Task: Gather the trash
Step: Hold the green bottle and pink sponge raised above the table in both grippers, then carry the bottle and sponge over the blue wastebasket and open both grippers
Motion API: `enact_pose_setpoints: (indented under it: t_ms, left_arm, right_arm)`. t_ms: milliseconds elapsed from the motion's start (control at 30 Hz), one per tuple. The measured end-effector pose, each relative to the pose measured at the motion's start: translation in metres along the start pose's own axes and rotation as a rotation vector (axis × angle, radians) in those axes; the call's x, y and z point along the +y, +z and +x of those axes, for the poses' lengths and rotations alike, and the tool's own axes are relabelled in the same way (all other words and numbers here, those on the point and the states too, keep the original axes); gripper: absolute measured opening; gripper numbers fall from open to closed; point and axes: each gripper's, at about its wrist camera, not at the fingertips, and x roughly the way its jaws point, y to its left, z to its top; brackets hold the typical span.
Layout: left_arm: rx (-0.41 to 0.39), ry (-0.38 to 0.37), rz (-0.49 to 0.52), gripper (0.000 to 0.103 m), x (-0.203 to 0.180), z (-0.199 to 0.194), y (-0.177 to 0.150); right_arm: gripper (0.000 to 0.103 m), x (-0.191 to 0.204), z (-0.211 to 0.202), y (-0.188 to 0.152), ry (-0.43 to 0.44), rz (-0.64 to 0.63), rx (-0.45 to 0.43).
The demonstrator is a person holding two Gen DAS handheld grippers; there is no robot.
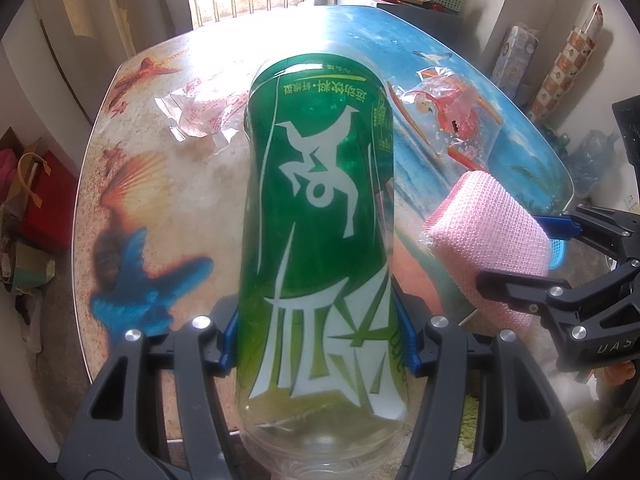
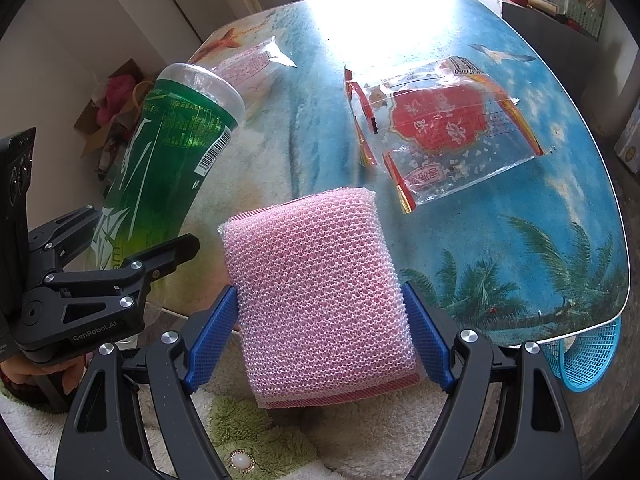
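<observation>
tools clamped: left tool (image 1: 320, 344) on smooth green bottle (image 1: 320, 216), right tool (image 2: 320, 336) on pink mesh sponge (image 2: 316, 300) (squarish).

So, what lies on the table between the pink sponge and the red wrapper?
Nothing: in the right wrist view only bare printed table separates the pink sponge from the red wrapper.

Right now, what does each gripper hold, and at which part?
The left gripper holds the green bottle by its lower body. The right gripper holds the pink sponge by its two side edges.
</observation>
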Motion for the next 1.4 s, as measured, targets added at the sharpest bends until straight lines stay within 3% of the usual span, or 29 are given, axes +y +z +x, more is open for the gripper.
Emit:
enact_pose_setpoints:
  t_ms: [600, 967, 1233, 1400]
  left_arm:
    - [-0.058, 0.025, 0.037, 0.057, -0.021, -0.028, -0.017]
    - [-0.118, 0.031, 0.099, 0.057, -0.054, -0.057, -0.029]
    - [-0.175, -0.074, 0.214, 0.057, -0.104, -0.075, -0.024]
    - [-0.145, -0.176, 0.331, 0.057, -0.152, -0.070, -0.014]
  right_arm:
    - [0.079, -0.004, -0.027, -0.024, 0.014, 0.007, -0.072]
    - [0.079, -0.020, -0.058, -0.060, 0.025, 0.055, -0.162]
    - [0.079, -0.060, -0.086, -0.107, 0.002, 0.195, -0.248]
    - [0.079, -0.111, -0.099, -0.150, -0.030, 0.378, -0.304]
